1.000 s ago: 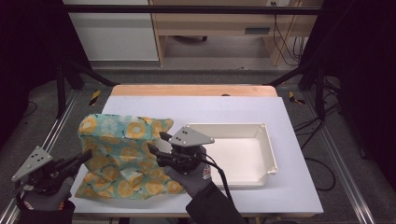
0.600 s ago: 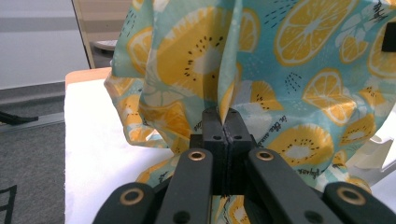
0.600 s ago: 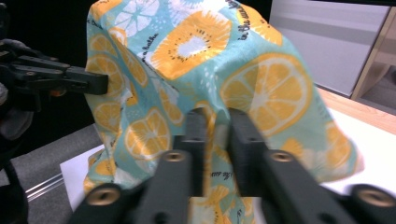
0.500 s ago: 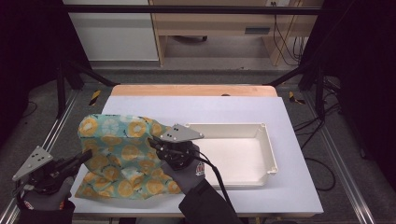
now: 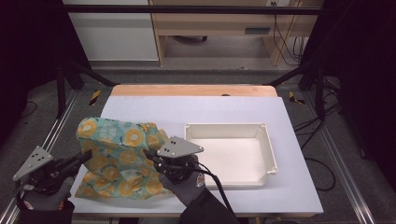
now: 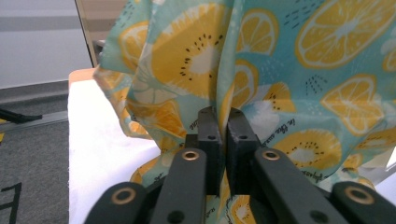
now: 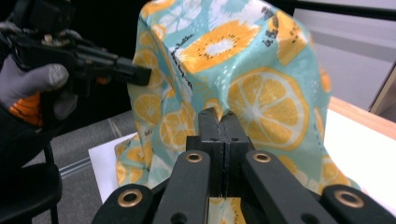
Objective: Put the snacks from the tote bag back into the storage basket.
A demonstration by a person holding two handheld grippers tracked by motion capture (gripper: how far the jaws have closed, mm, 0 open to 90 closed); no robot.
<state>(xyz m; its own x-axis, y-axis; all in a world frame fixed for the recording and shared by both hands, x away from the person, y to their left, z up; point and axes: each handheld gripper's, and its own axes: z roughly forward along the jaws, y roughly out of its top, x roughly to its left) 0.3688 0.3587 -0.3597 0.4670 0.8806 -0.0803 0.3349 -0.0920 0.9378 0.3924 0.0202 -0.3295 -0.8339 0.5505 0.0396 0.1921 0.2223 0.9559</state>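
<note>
A teal cloth (image 5: 116, 158) printed with orange citrus slices lies bunched on the left half of the white table (image 5: 196, 112). My left gripper (image 5: 86, 156) reaches in from the lower left and is shut on the cloth's left edge. A fold of the cloth (image 6: 299, 70) sits between the left gripper (image 6: 223, 114) jaws, which have just been opening slightly. My right gripper (image 5: 148, 154) is shut on the cloth's right edge, its jaws having just closed. In the right gripper view the cloth (image 7: 261, 98) rises like a tent beyond the right gripper (image 7: 218, 115).
An empty white tray (image 5: 268, 154) stands on the right half of the table, next to the right gripper. The left gripper (image 7: 144, 74), held by a grey gloved hand (image 7: 32, 84), touches the cloth's far side. A wooden strip (image 5: 191, 90) runs along the table's far edge.
The right gripper has shifted a little left onto the cloth's right edge and its jaws have closed there. The left hand has stayed in place.
</note>
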